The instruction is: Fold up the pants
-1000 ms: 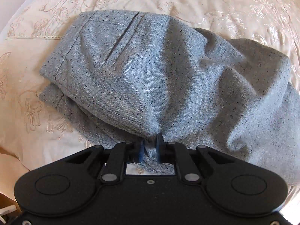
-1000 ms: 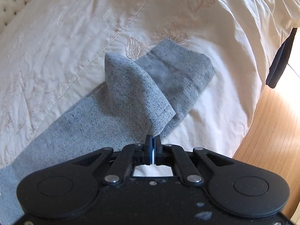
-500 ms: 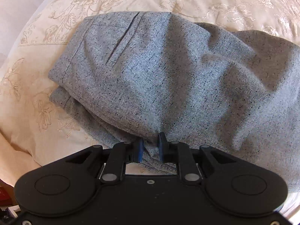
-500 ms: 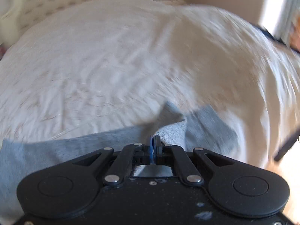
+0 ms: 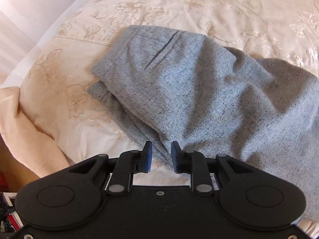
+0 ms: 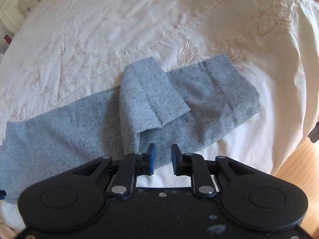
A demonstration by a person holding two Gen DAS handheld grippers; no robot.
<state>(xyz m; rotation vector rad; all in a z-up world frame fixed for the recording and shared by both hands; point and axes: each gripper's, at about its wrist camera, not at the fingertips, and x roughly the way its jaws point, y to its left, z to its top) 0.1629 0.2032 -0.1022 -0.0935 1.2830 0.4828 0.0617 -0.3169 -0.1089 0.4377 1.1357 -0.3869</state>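
Left gripper (image 5: 160, 157): jaws parted, nothing between the pads, hovering low at the near edge of the pants (image 5: 199, 91). Right gripper (image 6: 161, 158): likewise parted and empty, poised just short of the leg ends.

Pants lie on the bed (image 6: 99, 29), grey flecked knit. Waist end sits bunched in two layers near the bed's left edge; the legs run toward the right edge, one hem (image 6: 151, 97) flopped back over the other. Fabric looks soft, light and limp, likely to sag and slide on the slick coverlet. Best taken at the doubled hems or waistband. Both tools tilt downward, fingers pointing across the bed.
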